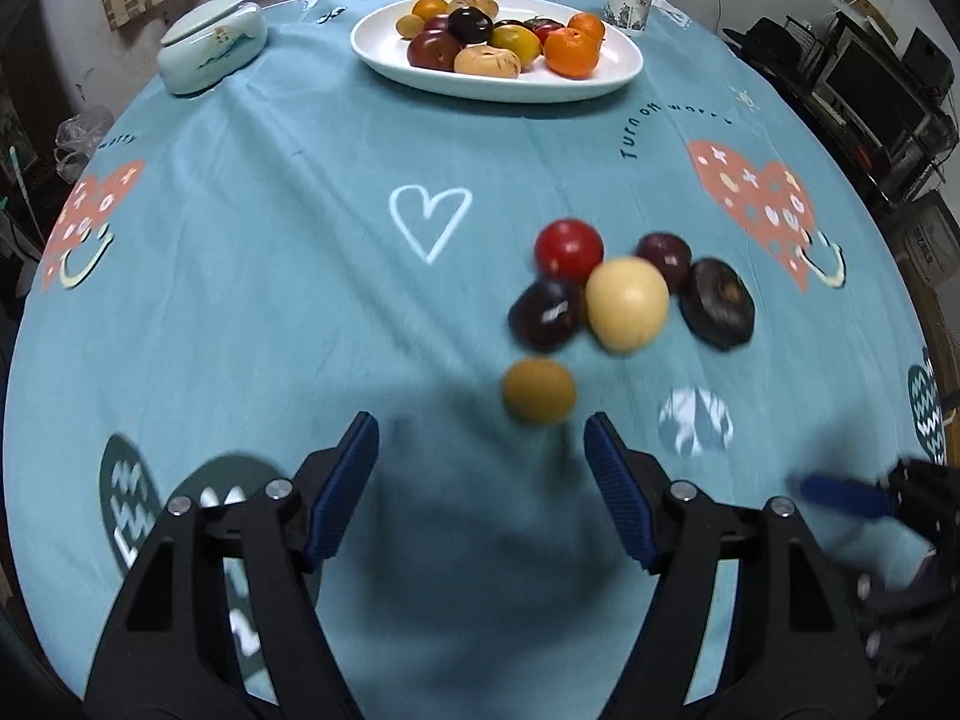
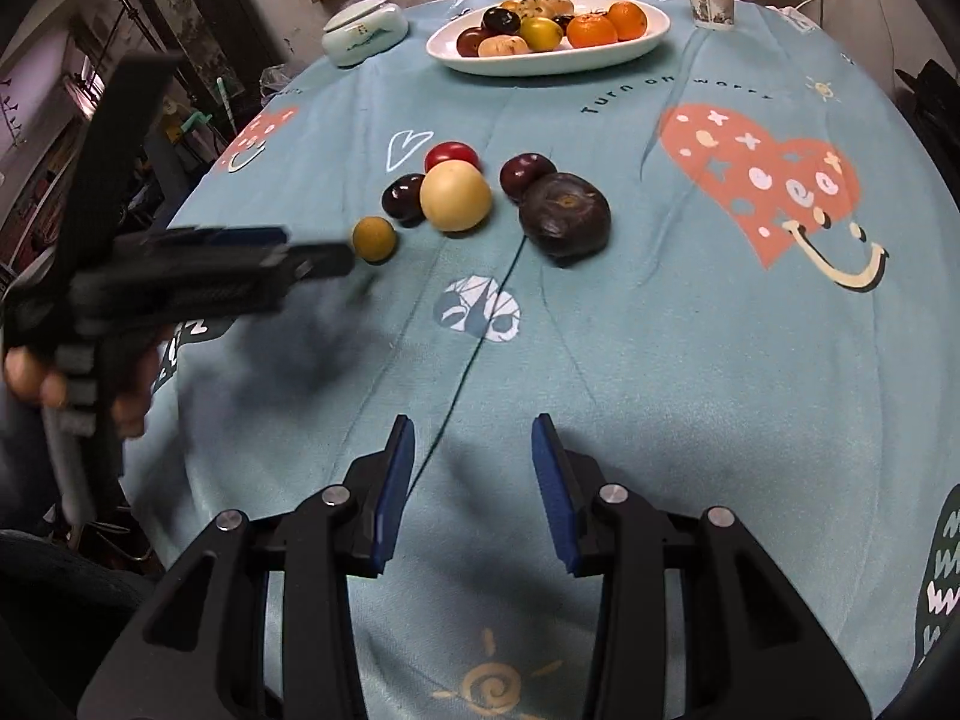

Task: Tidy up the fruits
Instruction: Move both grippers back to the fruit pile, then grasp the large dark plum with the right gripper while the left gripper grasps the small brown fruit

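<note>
Holding our left gripper [image 1: 480,450] with its jaws wide apart and nothing between them, we hang above the cloth just short of a small tan fruit [image 1: 539,390]. Our right gripper [image 2: 473,456] stands with a narrower gap, also empty, over bare cloth. Only the right wrist view shows the left gripper from the side, blurred, with the hand [image 2: 72,378] that grips it; the left wrist view catches just a blue finger of the right gripper at its right edge.

Beyond the jaws we count six loose fruits in a cluster: the tan one, a pale yellow fruit [image 1: 627,304], a red tomato [image 1: 568,249], two dark plums [image 1: 547,315] [image 1: 663,252] and a larger dark fruit [image 1: 717,303]. Farther off, one white oval plate [image 1: 384,51] holds a heap of fruit, two oranges [image 1: 573,51] among them. One lidded ceramic jar [image 1: 210,51] and one paper cup [image 1: 625,3] flank it.

A teal tablecloth [image 1: 270,300] printed with hearts covers the round table; dark cluttered shelves and cables ring the room.
</note>
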`<state>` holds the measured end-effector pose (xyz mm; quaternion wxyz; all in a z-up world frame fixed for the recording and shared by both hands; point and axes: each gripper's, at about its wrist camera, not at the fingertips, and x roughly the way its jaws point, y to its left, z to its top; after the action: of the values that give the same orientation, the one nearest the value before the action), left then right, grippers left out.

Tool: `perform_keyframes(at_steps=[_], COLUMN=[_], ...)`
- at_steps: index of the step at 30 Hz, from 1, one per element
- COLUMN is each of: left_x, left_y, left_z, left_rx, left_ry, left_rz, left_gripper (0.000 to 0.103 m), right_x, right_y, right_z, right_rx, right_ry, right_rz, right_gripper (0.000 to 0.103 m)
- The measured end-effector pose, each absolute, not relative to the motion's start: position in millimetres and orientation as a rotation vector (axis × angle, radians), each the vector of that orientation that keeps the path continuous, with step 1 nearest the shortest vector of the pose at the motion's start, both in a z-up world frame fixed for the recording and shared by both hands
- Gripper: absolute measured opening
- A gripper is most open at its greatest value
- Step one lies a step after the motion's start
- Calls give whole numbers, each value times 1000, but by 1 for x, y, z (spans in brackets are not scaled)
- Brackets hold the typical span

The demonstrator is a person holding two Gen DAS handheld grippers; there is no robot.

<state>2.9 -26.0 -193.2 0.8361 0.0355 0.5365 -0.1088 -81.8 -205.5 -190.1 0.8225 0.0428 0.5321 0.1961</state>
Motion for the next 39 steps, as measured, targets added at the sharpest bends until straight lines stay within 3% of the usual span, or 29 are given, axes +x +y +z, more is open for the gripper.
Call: perform_keyframes(at_steps=[4,6,7,11,19,20,21,23,29,31,32,39], left_x=[17,21,22,22,8,6,5,3,6,5,4,-3], left_y=[-39,-44,-45,-46,-43,-43,-43,-41,-28,-26,-25,-14], left_z=[-198,-202,-205,-203,-164,-159,-153,-146,-144,-144,-144,-151], left_rx=[98,97,102,117,98,95,94,91,23,23,18,17], left_ry=[1147,1165,1181,1194,1115,1106,1096,1077,1091,1088,1088,1094], left_rz=[-248,-266,-270,-293,-304,-305,-309,-305,-286,-280,-280,-274], left_gripper=[70,58,47,30,28,28,28,28,28,28,28,28], right_x=[-86,-85,-84,-74,-1,7,13,19,28,29,32,20], right_y=[-211,-213,-214,-217,-217,-215,-213,-209,-194,-192,-193,-214], right_z=[-191,-192,-192,-191,-193,-197,-201,-202,-204,-206,-208,-199], right_rx=[95,100,100,86,-30,-45,-48,-65,-121,-160,-170,-82], right_ry=[1138,1141,1143,1131,1092,1104,1117,1108,1107,1109,1114,1108], right_rz=[403,401,399,390,348,346,365,373,435,433,417,426], right_gripper=[41,41,41,41,41,43,53,63,63,54,45,45])
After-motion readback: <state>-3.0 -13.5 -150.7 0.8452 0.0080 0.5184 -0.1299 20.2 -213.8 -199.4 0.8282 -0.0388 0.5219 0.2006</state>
